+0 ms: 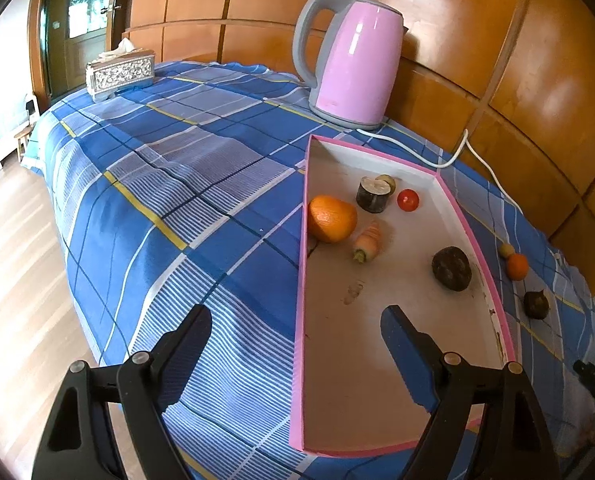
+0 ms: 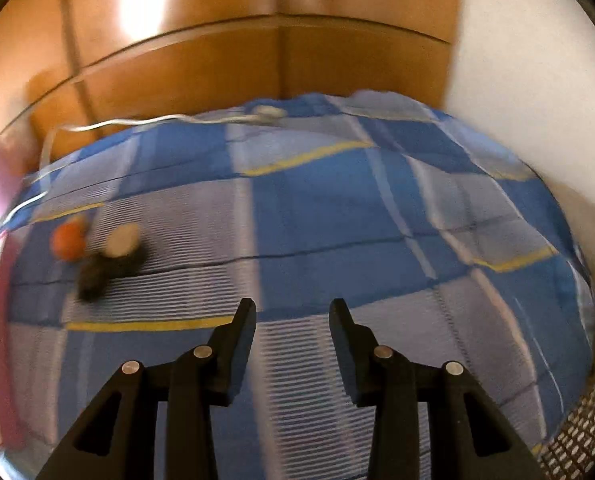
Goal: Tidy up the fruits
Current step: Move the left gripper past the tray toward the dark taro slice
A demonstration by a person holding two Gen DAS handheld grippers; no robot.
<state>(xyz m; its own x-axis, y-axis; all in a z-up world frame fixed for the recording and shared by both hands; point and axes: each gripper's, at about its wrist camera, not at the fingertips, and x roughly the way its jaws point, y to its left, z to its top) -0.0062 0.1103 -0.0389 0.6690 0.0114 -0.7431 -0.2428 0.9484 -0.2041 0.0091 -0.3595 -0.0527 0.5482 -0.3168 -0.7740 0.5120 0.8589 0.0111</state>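
Note:
A pink-rimmed white tray [image 1: 467,224] lies on the blue checked cloth. It holds a large orange [image 1: 332,218], a carrot piece [image 1: 367,242], a dark cut cylinder [image 1: 373,195], a small red tomato [image 1: 408,199] and a dark round fruit [image 1: 450,268]. On the cloth right of the tray lie a small yellowish fruit [image 1: 506,249], a small orange [image 1: 517,266] and a dark fruit [image 1: 536,305]. My left gripper [image 1: 297,314] hangs open over the tray's left rim, holding nothing. The right wrist view is blurred. My right gripper [image 2: 293,306] is open and empty over bare cloth, with the small orange [image 2: 68,242], a pale fruit [image 2: 121,240] and a dark fruit [image 2: 93,276] to its left.
A pink kettle [image 1: 353,64] stands behind the tray, and its white cord [image 1: 463,152] trails along the wooden wall. A tissue box [image 1: 119,74] sits at the far left corner. The table's left edge drops to the wooden floor [image 1: 13,264]. A white wall [image 2: 537,80] stands on the right.

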